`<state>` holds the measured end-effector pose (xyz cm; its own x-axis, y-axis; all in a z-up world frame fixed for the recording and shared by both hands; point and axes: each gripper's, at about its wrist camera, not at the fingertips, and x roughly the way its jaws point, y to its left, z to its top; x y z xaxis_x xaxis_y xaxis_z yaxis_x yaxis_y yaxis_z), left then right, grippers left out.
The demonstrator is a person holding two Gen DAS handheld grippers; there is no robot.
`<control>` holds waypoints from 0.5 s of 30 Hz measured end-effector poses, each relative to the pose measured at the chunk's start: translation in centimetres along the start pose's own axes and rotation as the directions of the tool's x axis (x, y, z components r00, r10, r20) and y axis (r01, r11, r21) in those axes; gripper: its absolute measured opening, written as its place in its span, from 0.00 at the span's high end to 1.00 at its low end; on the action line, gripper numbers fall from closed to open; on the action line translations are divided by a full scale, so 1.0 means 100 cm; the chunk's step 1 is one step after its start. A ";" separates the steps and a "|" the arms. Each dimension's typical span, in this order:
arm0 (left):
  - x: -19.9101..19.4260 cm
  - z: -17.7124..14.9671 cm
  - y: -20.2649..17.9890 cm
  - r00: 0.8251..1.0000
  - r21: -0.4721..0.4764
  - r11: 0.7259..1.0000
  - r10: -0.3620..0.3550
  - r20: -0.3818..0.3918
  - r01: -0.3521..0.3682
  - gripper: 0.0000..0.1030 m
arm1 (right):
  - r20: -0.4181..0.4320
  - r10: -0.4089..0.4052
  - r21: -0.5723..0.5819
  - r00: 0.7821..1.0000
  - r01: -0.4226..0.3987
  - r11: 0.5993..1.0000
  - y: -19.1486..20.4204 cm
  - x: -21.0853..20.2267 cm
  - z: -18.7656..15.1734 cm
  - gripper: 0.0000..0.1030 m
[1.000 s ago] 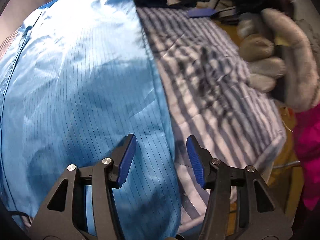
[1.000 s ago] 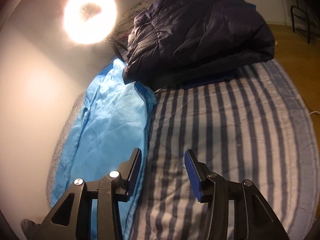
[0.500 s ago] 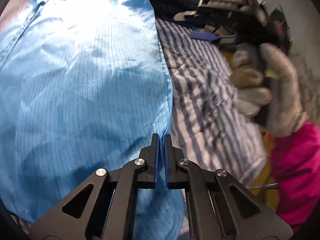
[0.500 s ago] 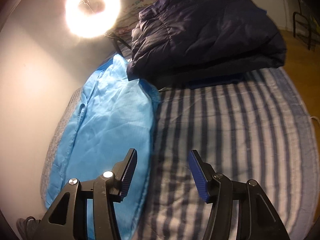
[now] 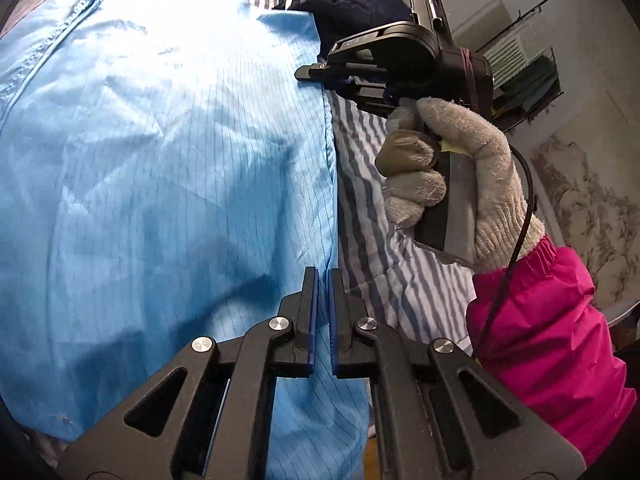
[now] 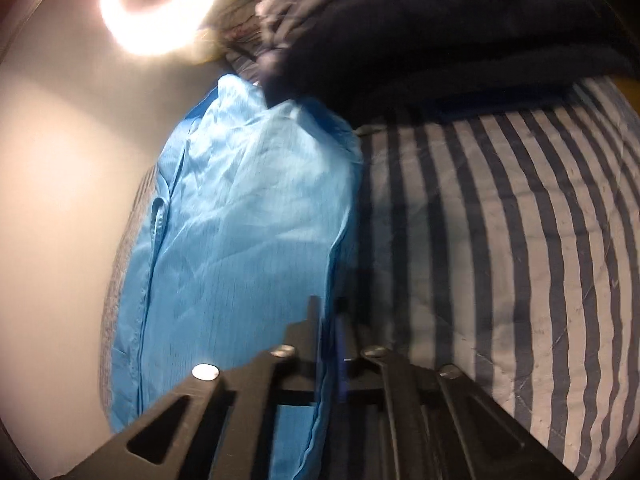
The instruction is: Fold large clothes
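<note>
Your right hand-held gripper (image 6: 329,332) has just clamped the light-blue pinstriped garment (image 6: 248,232) edge; the left hand-held gripper (image 5: 323,300) stays clenched on it. Both grips set, so you're ready to lift and fold over the striped bed (image 6: 520,220).

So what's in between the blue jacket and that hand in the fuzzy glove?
Striped bedding. In the left wrist view it runs between the blue jacket edge and the gloved hand holding the right gripper; nothing else lies on that strip.

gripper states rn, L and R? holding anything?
Left gripper: shut on the blue garment, at its edge.
Right gripper: shut on the same edge; view blurred.
</note>
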<state>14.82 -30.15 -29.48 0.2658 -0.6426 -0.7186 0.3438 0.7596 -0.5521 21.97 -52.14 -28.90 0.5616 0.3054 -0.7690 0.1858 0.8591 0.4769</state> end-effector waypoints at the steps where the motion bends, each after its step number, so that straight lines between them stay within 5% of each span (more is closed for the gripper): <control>1: -0.006 0.001 0.002 1.000 -0.007 1.000 -0.009 0.010 0.009 0.98 | 0.009 -0.011 -0.014 1.000 0.012 1.000 0.008 -0.003 0.001 1.00; 15: -0.091 -0.006 0.077 0.987 -0.131 0.988 -0.067 0.148 0.086 0.99 | 0.075 -0.232 -0.237 0.970 0.244 0.940 0.143 -0.007 0.019 1.00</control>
<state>14.53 -18.38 -27.48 0.3730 -0.6997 -0.6093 0.2450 0.7077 -0.6626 25.76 -40.81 -20.75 0.5617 0.0660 -0.8247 0.1200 0.9798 0.1601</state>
